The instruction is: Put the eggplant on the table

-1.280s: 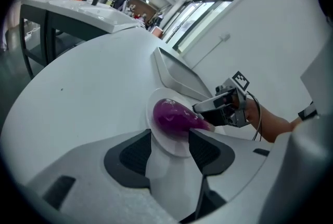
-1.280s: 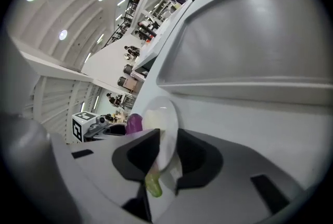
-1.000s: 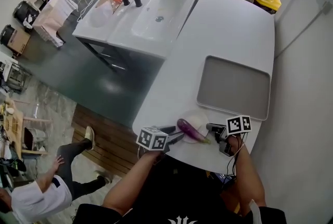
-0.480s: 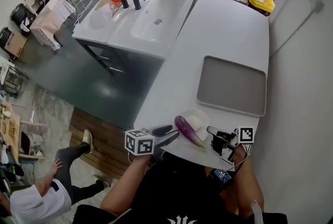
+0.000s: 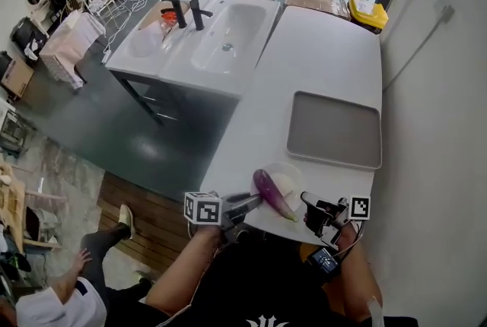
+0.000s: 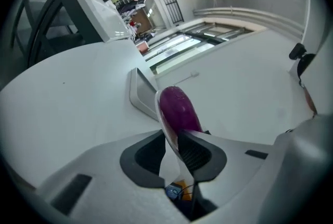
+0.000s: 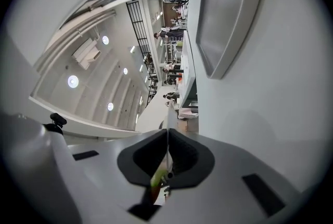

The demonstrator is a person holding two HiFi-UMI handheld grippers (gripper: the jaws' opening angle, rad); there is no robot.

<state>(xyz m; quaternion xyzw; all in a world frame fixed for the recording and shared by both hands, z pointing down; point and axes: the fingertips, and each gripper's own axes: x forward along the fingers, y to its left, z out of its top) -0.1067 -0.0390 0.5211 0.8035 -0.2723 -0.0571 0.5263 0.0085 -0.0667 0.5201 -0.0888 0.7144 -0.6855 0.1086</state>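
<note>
Left tool (image 5: 247,203): your jaws have just been closing and now pinch the near-left rim of the plate (image 5: 289,175), so this side is carried.
Right tool (image 5: 308,201): pressed together on the thin right rim of the plate; the opposite hold keeps it from tipping.
Plate: pale and round, between your two tools at the near end of the table (image 5: 319,52).
Eggplant (image 5: 272,193): purple, lying on the plate just beyond the left tool's pads, and not yet on the table itself.
Tray (image 5: 333,129): grey, farther along the table, well apart from the plate.
Step in hand: probably positioning the plate to slide the eggplant off; mind it rolling.
</note>
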